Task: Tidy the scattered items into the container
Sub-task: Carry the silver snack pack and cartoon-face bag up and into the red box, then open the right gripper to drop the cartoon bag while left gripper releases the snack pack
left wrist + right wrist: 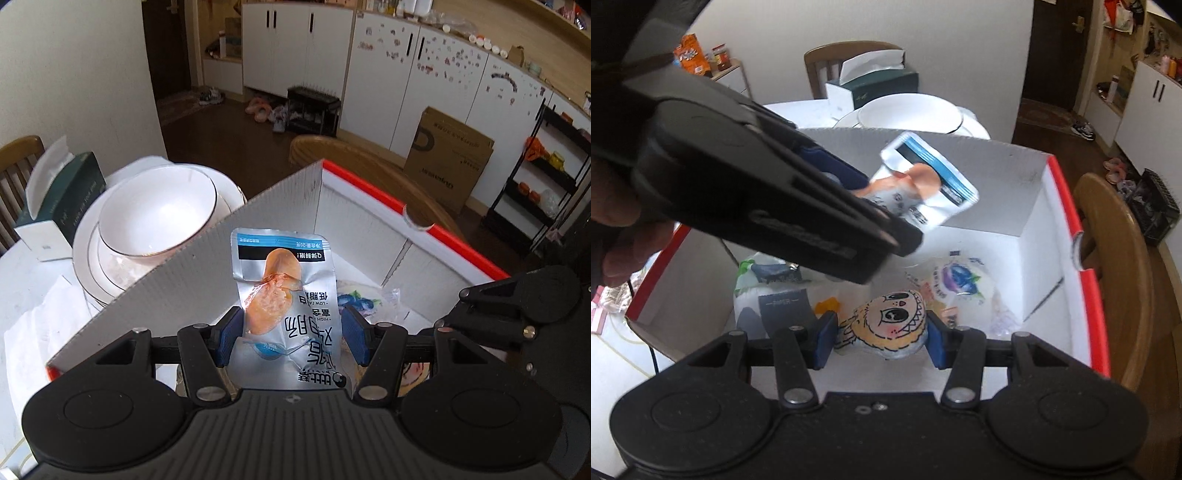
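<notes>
Left gripper (291, 334), lower centre of its view: blue pads apart, the silver foil snack pouch (284, 310) loose between them above the white corrugated box with red rim (417, 218). Right gripper (881, 341), pads spread and holding nothing, hovers over the cartoon-face packet (886, 325), with the blueberry-print packet (960, 284) to its right and a white bag (757, 291) to its left, all in the box. Judged nearly complete; the pouch is not yet at rest. White bowl on stacked plates (155, 218) stands upper left.

I count four snack packets in the white corrugated box with red rim (1089, 295); beside it, one white ceramic bowl (155, 218).
</notes>
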